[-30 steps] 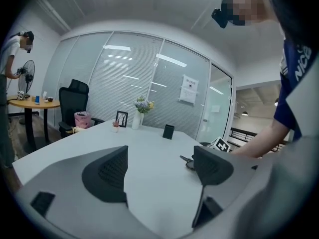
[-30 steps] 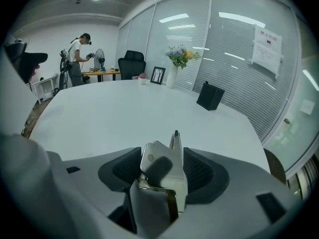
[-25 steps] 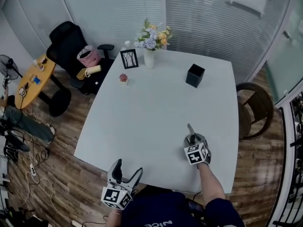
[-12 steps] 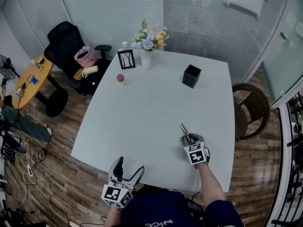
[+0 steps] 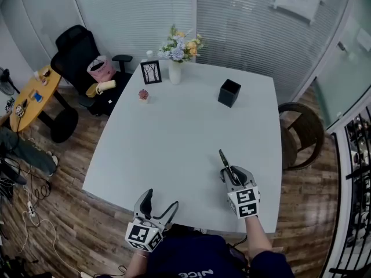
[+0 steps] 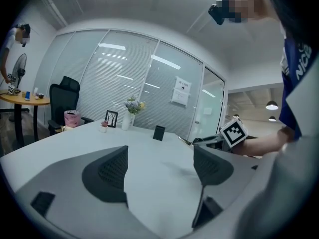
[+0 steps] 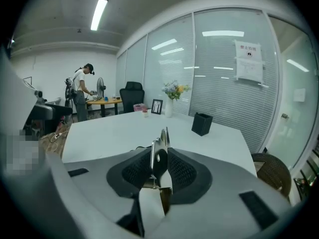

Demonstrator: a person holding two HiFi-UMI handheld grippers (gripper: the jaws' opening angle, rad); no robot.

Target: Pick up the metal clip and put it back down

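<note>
The metal clip (image 5: 224, 158) is a slim silver piece, pinched by one end between the pads of my right gripper (image 5: 230, 171) and pointing away from me over the white table (image 5: 174, 132). In the right gripper view the clip (image 7: 160, 146) stands on edge between the two black pads, with my right gripper (image 7: 160, 166) shut on it. My left gripper (image 5: 160, 201) hangs at the table's near edge, apart from the clip. Its jaws (image 6: 159, 166) stand wide with nothing between them. From there the right gripper (image 6: 219, 139) shows at the right, holding the clip (image 6: 185, 141).
A black pen holder (image 5: 229, 92) stands at the far right of the table. A vase of flowers (image 5: 175, 68), a picture frame (image 5: 151, 72) and a small potted plant (image 5: 142, 95) stand at the far left. A brown chair (image 5: 298, 135) is beside the right edge.
My right gripper has closed on the clip and drawn back towards me, rising nearer the head camera with the clip in it. The left gripper has stayed where it was.
</note>
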